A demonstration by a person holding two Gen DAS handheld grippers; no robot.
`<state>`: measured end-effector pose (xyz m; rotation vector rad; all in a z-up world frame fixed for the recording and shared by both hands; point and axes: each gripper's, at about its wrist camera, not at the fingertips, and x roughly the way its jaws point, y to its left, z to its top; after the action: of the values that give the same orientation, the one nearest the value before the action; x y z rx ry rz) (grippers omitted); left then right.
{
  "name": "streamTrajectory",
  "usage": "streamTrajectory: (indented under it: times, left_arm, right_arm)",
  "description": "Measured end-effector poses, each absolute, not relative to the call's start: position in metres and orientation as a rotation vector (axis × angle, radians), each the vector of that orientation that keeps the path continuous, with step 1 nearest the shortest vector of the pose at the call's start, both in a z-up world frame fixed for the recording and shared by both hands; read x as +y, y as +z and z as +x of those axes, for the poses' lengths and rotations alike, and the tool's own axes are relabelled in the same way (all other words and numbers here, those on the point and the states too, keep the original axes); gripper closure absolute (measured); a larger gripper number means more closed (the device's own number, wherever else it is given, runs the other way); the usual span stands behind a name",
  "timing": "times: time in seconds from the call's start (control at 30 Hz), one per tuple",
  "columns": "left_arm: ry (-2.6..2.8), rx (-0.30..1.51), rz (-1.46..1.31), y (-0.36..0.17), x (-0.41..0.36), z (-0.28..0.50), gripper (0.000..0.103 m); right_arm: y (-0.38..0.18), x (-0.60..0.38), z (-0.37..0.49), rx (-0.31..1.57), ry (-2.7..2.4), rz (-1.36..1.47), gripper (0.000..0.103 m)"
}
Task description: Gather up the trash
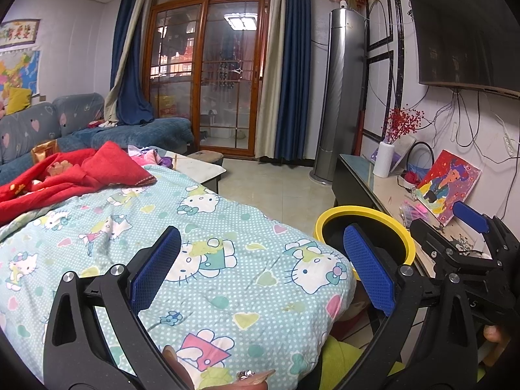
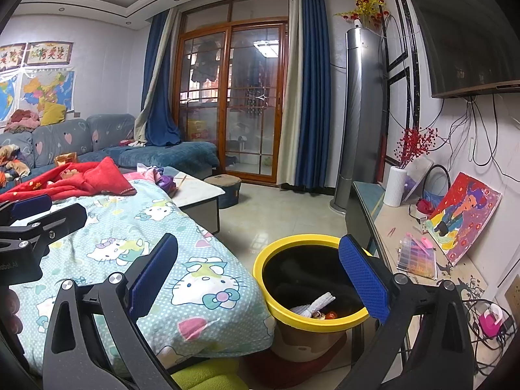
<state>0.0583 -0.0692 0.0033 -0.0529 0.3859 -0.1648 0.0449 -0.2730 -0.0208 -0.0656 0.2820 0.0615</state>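
Nearest the lens, both claws stand wide and hold nothing: left claw (image 1: 260, 269) over the quilt (image 1: 227, 227), right claw (image 2: 260, 276) straddling the quilt edge and the bin (image 2: 276, 253).

Just beside the quilt's corner, on the floor: yellow-rimmed bin, dark inside. Right view shows trash (image 2: 317, 305) already at its bottom, a white crumpled piece and something small and orange-red. Judged: at least part of the collecting is done.

Quilt surface near the claws: no loose trash visible, only the printed pattern. Farther up lie a red blanket (image 2: 87, 178) and a pink-purple heap (image 2: 156, 174); whether any of that is rubbish, cannot tell.

Right of the bin: counter (image 2: 390, 224) with small pink and coloured bits (image 2: 419, 253) near a painting (image 2: 464, 214); possible leftovers, too small to be sure.

Far side: sofa (image 2: 169, 156), glass doors. Nothing there reads clearly as trash.

Judged: late in the task, or between pickups.
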Motion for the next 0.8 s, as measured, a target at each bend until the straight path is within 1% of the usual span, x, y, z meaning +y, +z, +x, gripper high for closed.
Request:
streamTrajectory:
  times: [0.37,0.53,0.67,0.8]
  left_arm:
    - [-0.105,0.442,-0.047,-0.002,-0.067,0.066,0.011]
    - [-0.065,0.483,-0.142,0.0,-0.034,0.064,0.011]
    - [0.122,0.501,-0.216,0.005,0.039,0.051,0.011]
    - [0.461,0.55,-0.263,-0.004,0.163,0.011,0.011]
  right_arm:
    - [-0.023,-0.276,0.047,0.289,0.054,-0.044,0.006]
    - [-0.01,-0.266,0.052,0.281,0.091,-0.02,0.006]
    - [0.005,-0.214,0.062,0.322,0.261,-0.008,0.006]
    - [0.005,-0.107,0.071,0.448,0.535,-0.057,0.006]
